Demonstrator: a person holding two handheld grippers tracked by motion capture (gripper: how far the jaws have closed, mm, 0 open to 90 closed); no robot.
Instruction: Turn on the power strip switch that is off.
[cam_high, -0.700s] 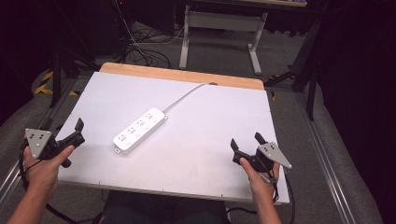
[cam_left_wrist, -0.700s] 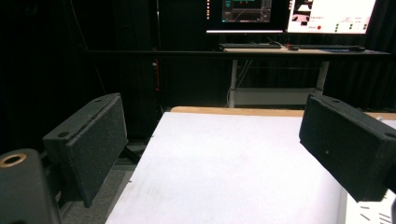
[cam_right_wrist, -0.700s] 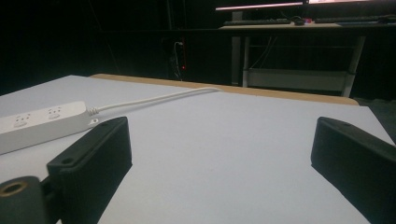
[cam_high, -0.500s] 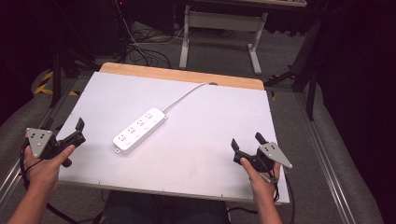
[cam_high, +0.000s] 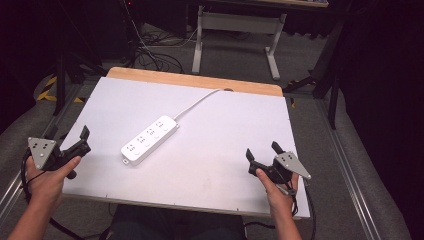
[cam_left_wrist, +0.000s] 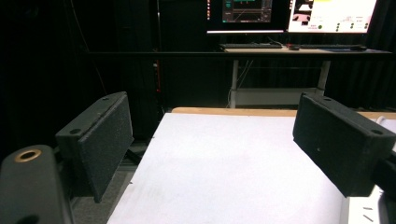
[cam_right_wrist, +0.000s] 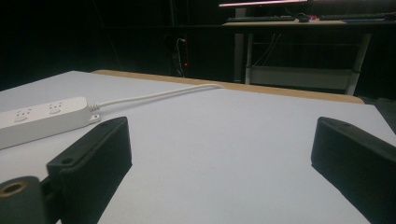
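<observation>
Both your tools, left tool (cam_high: 82, 140) and right tool (cam_high: 263, 152), sit spread, empty; approach the power strip (cam_high: 150, 139) on the counter (cam_high: 215, 165) squarely across its narrow width.

A white worktop (cam_high: 225, 150) with a bare wooden strip along its far edge carries a white power strip (cam_high: 149, 140), lying aslant between the two tongs, nearer the left. Its cord (cam_high: 197, 101) runs to the far edge, apparently through a hole.

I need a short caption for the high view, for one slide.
Two open hand-held grippers, left gripper and right gripper, flank a white power strip on the white table.
</observation>
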